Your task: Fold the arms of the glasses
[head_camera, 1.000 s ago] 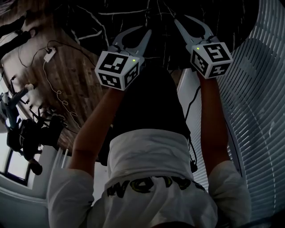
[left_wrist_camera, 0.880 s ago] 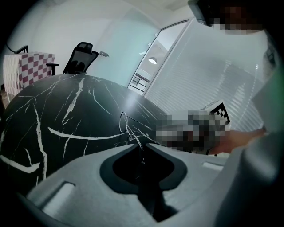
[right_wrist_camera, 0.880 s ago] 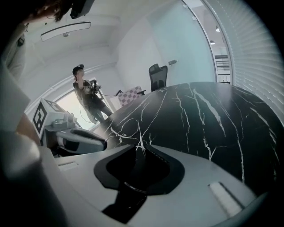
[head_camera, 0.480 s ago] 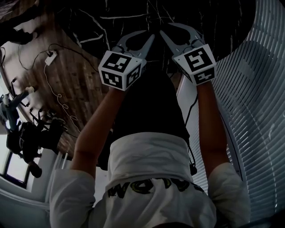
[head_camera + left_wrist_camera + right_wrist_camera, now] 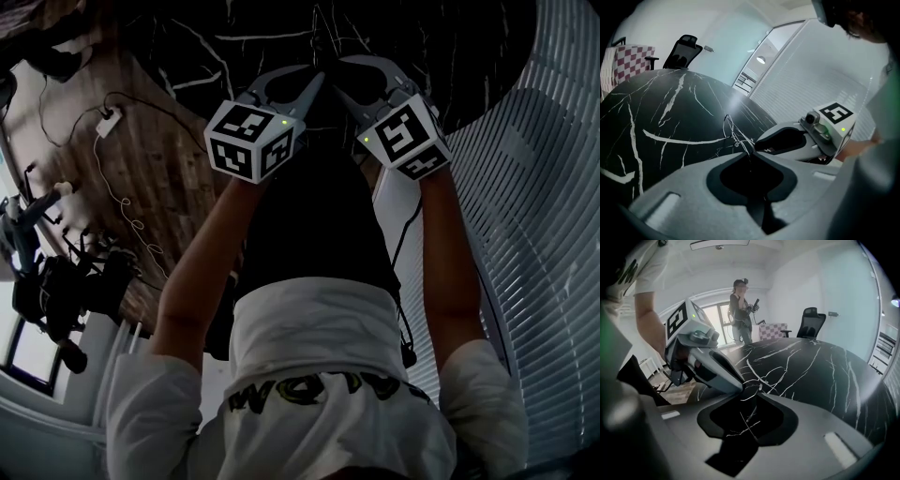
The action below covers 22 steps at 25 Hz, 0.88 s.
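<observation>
Right tongs (image 5: 751,391) wider, astride wiry glasses (image 5: 734,131)

The right tool (image 5: 339,75) has rolled and moved leftward, its jaws just opening around the glasses (image 5: 730,127).

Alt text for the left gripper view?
The left gripper, jaws just closing, pinches wire glasses at its tips, a black marble table beyond. The right gripper, jaws just opening around them, reaches in from the right; an office chair stands behind.

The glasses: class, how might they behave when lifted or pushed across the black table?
The glasses look thin and wiry, so probably light and easily bent. On the glossy table, they would likely slide, not roll.
</observation>
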Available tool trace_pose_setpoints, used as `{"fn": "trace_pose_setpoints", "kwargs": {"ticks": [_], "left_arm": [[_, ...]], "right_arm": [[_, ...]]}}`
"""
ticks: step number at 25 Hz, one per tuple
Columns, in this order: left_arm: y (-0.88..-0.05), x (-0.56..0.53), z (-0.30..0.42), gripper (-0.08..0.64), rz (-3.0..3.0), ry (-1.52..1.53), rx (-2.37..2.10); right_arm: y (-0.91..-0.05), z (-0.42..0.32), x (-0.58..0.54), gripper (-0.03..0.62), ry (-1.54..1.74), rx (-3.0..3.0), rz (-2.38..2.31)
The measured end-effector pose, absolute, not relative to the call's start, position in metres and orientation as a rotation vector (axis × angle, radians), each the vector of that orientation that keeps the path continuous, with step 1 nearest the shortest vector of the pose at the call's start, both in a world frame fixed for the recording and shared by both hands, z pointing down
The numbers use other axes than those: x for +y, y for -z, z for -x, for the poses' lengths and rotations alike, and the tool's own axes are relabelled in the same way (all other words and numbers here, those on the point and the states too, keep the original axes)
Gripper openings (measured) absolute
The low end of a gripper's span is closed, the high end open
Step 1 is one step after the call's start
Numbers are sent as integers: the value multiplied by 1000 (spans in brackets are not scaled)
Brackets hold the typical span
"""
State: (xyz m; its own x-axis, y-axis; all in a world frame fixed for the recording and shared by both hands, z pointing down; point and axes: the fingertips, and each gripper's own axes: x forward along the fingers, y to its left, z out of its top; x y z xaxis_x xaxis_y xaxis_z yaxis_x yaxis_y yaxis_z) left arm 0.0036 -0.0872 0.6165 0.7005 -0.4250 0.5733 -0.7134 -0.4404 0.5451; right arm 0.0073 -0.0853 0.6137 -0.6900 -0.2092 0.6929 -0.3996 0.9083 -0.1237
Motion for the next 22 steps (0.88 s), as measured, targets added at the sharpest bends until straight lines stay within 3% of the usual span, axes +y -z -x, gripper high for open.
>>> {"fn": "trace_pose_setpoints", "kwargs": {"ticks": [11, 22], "left_arm": [[-603, -73, 19, 91, -2091, -380, -856], [-621, -57, 21, 173, -2035, -416, -840]], "right_arm": [[-573, -70, -91, 106, -302, -2320, -863], [-619, -57, -41, 81, -569, -2261, -860]]}}
